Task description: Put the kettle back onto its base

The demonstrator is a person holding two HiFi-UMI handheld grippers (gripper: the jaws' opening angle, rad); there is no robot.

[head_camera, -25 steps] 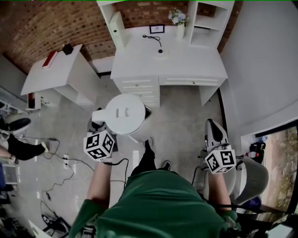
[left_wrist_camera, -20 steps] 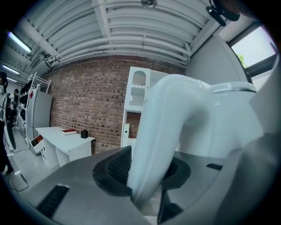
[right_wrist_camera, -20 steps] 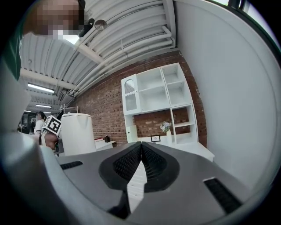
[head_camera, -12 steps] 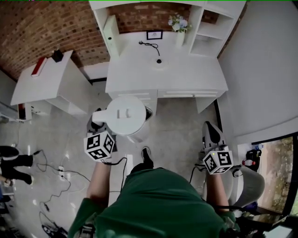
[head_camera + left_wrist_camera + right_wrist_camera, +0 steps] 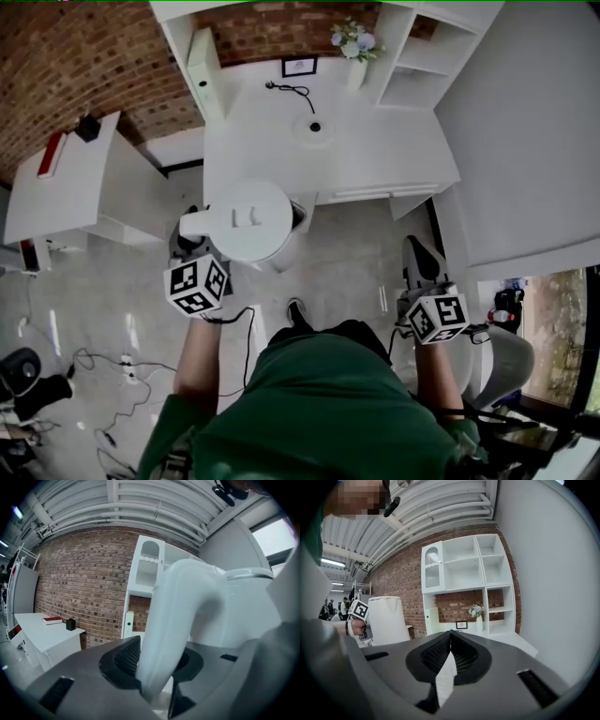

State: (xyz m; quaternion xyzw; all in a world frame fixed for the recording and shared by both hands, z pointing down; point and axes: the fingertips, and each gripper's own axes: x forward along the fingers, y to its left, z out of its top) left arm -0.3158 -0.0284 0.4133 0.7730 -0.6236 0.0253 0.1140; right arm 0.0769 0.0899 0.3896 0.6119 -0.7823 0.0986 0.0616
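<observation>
The white kettle point(image 5: 249, 219) hangs over the floor just in front of the white desk point(image 5: 394, 159). My left gripper point(image 5: 190, 242) is shut on the kettle's handle point(image 5: 176, 620), which fills the gap between the jaws in the left gripper view. The kettle's round base point(image 5: 316, 127) sits on the desk with its cord point(image 5: 289, 90) running to the back. My right gripper point(image 5: 417, 253) is held at the right, level with the desk's front corner. Its jaws are shut, with nothing between them point(image 5: 451, 633). The kettle point(image 5: 390, 619) also shows at the left of the right gripper view.
A vase of flowers point(image 5: 354, 47) and a small picture frame point(image 5: 299, 66) stand at the desk's back. White shelves point(image 5: 417, 56) rise at its right. A white side table point(image 5: 66, 187) is at the left, cables point(image 5: 112, 366) lie on the floor, and a chair point(image 5: 506, 361) is at the right.
The person has walked toward the desk, which now sits lower and nearer in the head view. Both grippers came forward with them. The kettle stays held in the left gripper.
</observation>
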